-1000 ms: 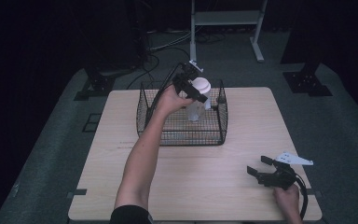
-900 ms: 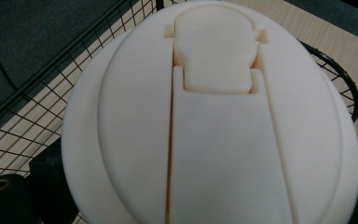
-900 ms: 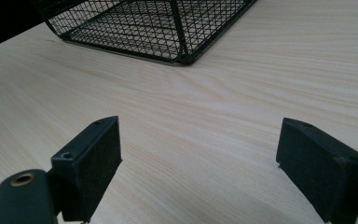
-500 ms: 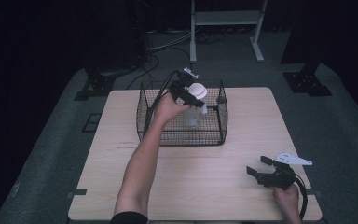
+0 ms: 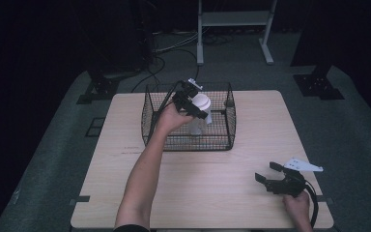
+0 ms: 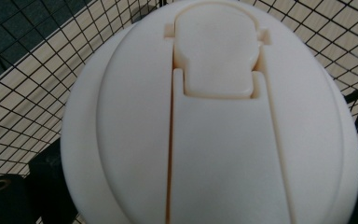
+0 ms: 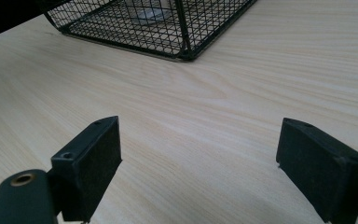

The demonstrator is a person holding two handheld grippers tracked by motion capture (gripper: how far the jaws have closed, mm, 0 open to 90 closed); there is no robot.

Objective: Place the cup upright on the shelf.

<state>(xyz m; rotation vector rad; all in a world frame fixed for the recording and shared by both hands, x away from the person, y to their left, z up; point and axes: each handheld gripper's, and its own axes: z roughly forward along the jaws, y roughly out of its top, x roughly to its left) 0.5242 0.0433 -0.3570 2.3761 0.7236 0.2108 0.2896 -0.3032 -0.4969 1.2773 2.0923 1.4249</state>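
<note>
A clear cup with a white flip-top lid (image 5: 202, 103) hangs inside the black wire basket (image 5: 188, 140) at the table's far middle. My left gripper (image 5: 197, 108) is shut on it just under the lid, reaching in over the basket's left side. In the left gripper view the lid (image 6: 214, 121) sits very close, with the basket mesh (image 6: 32, 79) behind it. My right gripper (image 5: 266, 173) rests open near the table's front right corner, and nothing lies between its fingers (image 7: 91, 163).
The basket's near corner (image 7: 186, 46) lies ahead of the right gripper across bare light wood table (image 5: 212, 183). A white metal stand (image 5: 232, 29) and cables (image 5: 174, 48) lie on the floor beyond the table.
My left gripper has lowered the cup a little into the basket, toward me. The right gripper has stayed still.
</note>
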